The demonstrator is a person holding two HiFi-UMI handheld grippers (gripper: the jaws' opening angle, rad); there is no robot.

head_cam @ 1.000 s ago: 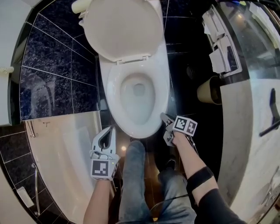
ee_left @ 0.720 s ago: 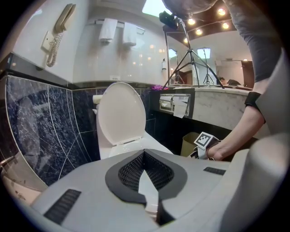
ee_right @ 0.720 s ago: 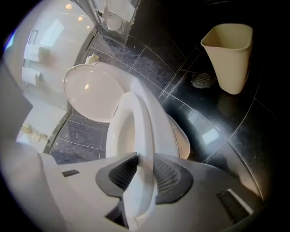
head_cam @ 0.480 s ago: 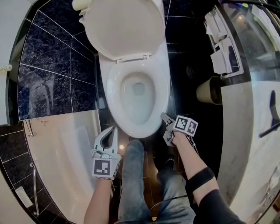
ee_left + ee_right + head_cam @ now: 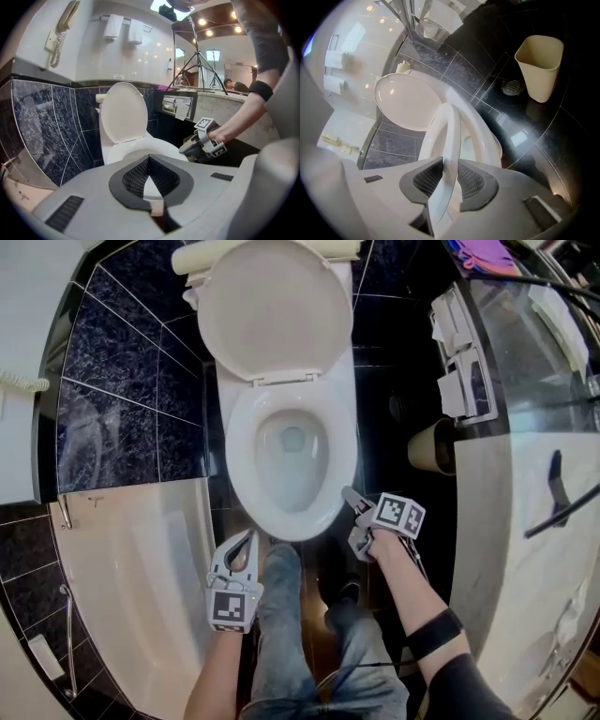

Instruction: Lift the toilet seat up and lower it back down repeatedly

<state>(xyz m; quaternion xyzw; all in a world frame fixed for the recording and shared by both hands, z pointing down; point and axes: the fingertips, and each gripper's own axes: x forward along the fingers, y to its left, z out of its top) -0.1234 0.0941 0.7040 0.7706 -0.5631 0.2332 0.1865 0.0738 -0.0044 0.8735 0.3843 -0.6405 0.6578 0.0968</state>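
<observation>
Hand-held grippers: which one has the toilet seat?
The right hand-held gripper: its jaws, just closing, clamp the toilet seat at its front edge. The left hand-held gripper is shut, empty, apart from it.

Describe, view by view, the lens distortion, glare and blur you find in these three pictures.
Head view: the fisheye lens bows the joints of the dark tiles and leaves black corners. Left gripper view: the ceiling spotlights flare, and the picture's rim blurs. Right gripper view: the glossy black floor carries bright reflections, and the upper left is washed out.
</observation>
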